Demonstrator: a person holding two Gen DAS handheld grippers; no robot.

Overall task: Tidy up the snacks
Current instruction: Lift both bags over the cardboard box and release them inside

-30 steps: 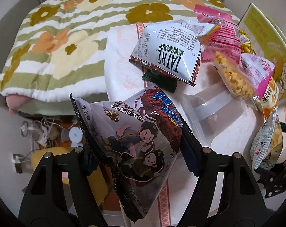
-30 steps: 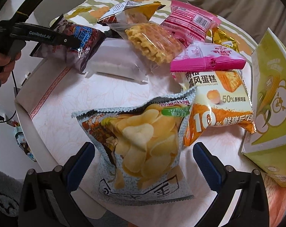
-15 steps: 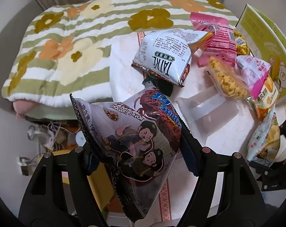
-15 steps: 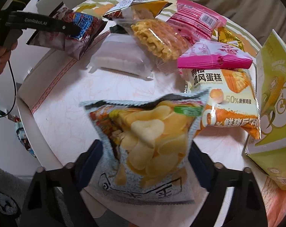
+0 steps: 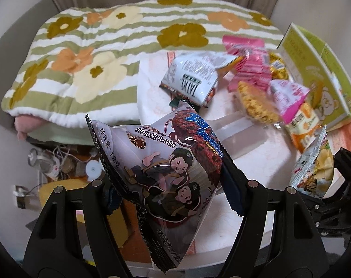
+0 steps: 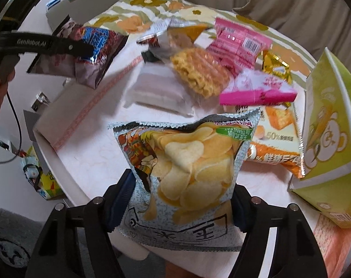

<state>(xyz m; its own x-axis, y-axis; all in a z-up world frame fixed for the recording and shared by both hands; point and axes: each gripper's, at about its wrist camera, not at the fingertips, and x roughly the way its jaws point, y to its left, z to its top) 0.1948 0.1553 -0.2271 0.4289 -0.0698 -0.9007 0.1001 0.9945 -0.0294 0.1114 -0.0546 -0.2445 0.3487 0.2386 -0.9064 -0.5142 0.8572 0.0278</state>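
My left gripper point(image 5: 170, 185) is closed on one chocolate-flavour snack bag point(image 5: 166, 169), pads pressing both its sides, and the bag is held clear of the table point(image 5: 256, 169), at its near left edge. My right gripper point(image 6: 180, 192) is closed on one potato chip bag point(image 6: 187, 166), gripped at both sides over the table's near edge; I cannot tell whether its bottom edge touches the surface. Loose on the table I count seven further packets: one white bag with black lettering point(image 5: 191, 78) toward the far side, one large pink packet point(image 6: 238, 41) beside it, one clear pack of yellow waffle-shaped snacks point(image 6: 198, 74) partly in front of both, one small magenta packet point(image 6: 256, 92) lying over the top of one orange cake packet point(image 6: 277, 143), one gold-foil packet point(image 6: 275, 67) mostly hidden behind them, and one pale translucent packet point(image 6: 157, 90) lying flat near the centre. One green carton with a bear print point(image 6: 330, 134) stands at the right side. One floral striped quilt point(image 5: 94, 53) lies beyond the table. Motion blur prevents a closer reading of the packets.
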